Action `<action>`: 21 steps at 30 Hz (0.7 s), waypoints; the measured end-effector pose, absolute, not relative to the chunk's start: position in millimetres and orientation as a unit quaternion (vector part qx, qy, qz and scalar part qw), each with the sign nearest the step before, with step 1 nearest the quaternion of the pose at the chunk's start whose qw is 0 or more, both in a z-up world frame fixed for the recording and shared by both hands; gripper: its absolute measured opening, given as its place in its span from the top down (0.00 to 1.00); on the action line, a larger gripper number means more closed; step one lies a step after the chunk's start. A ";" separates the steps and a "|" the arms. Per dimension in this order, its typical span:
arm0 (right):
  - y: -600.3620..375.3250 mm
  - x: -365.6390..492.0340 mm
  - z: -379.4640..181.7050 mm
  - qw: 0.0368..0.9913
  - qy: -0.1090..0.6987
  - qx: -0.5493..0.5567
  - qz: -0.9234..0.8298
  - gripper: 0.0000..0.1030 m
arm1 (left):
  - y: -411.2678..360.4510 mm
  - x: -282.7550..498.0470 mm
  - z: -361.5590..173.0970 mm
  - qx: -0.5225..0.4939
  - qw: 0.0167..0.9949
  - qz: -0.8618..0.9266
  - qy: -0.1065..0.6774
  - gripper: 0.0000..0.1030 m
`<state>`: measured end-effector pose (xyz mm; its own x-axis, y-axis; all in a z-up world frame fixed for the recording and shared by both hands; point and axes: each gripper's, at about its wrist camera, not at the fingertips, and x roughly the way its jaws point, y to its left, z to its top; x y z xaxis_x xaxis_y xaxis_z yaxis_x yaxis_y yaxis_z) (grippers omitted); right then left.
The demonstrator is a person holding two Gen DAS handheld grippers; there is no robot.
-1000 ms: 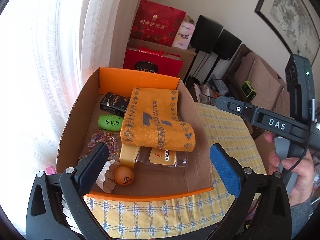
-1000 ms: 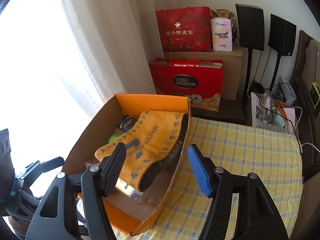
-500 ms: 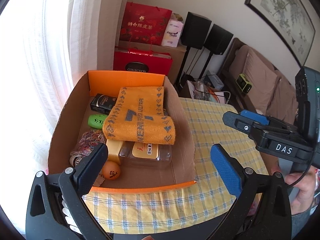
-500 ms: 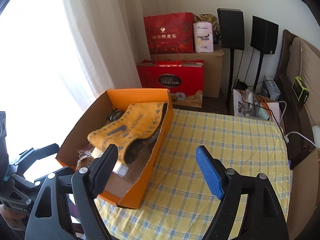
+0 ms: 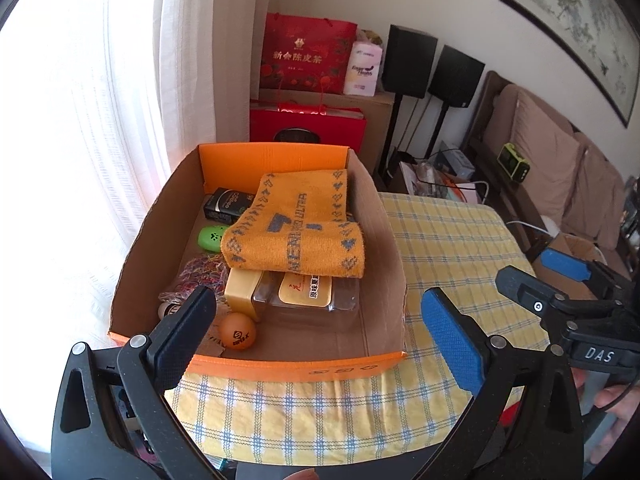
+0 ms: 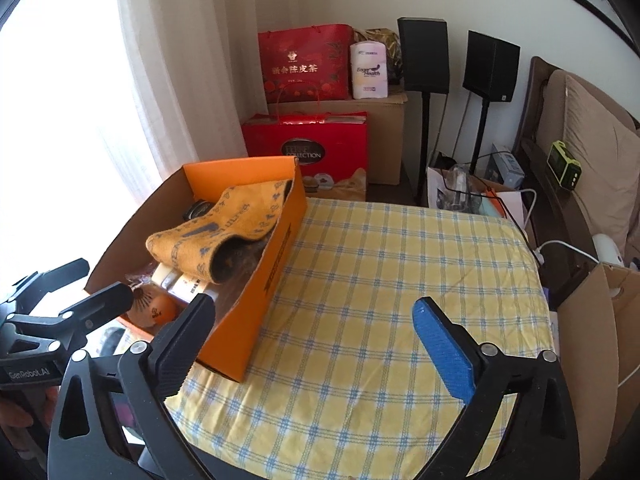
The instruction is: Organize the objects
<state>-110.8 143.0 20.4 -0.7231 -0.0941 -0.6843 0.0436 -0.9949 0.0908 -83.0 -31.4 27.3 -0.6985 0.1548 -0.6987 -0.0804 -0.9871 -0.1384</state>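
Note:
An orange cardboard box (image 5: pixel 280 364) stands on the left of the yellow checked tablecloth (image 5: pixel 448 248). Inside lie a folded orange towel (image 5: pixel 296 236), a clear plastic container (image 5: pixel 308 292), an orange ping-pong ball (image 5: pixel 238 330), a green case (image 5: pixel 212 238), a black box (image 5: pixel 226 204) and colourful rubber bands (image 5: pixel 200 276). My left gripper (image 5: pixel 316 328) is open and empty, in front of the box. My right gripper (image 6: pixel 316 340) is open and empty, over the cloth to the right of the box (image 6: pixel 276 264).
Red gift bags (image 6: pixel 308 64) and a brown carton (image 6: pixel 384 136) stand behind the table by the white curtain. Two black speakers (image 6: pixel 424 56) stand on poles. A sofa with cushions (image 6: pixel 592 168) is on the right. An open cardboard box (image 6: pixel 600 344) sits at the table's right edge.
Both grippers have pulled back and away from the box, which now looks smaller and farther. The right gripper has shifted right over the bare cloth. Both stay open.

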 end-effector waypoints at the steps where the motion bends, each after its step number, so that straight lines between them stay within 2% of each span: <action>1: 144.4 -106.7 18.6 0.034 -0.036 0.369 -0.928 0.01 | -31.9 -81.1 26.0 -0.383 0.063 0.920 -0.051 0.00; 10: 151.5 -78.7 4.5 0.000 -0.042 0.368 -0.929 0.01 | -30.1 -63.1 9.8 -0.402 0.072 0.910 -0.068 0.00; 21: 159.6 -56.2 -11.3 -0.028 -0.051 0.376 -0.925 0.01 | -20.0 -49.6 0.6 -0.412 0.077 0.907 -0.050 0.00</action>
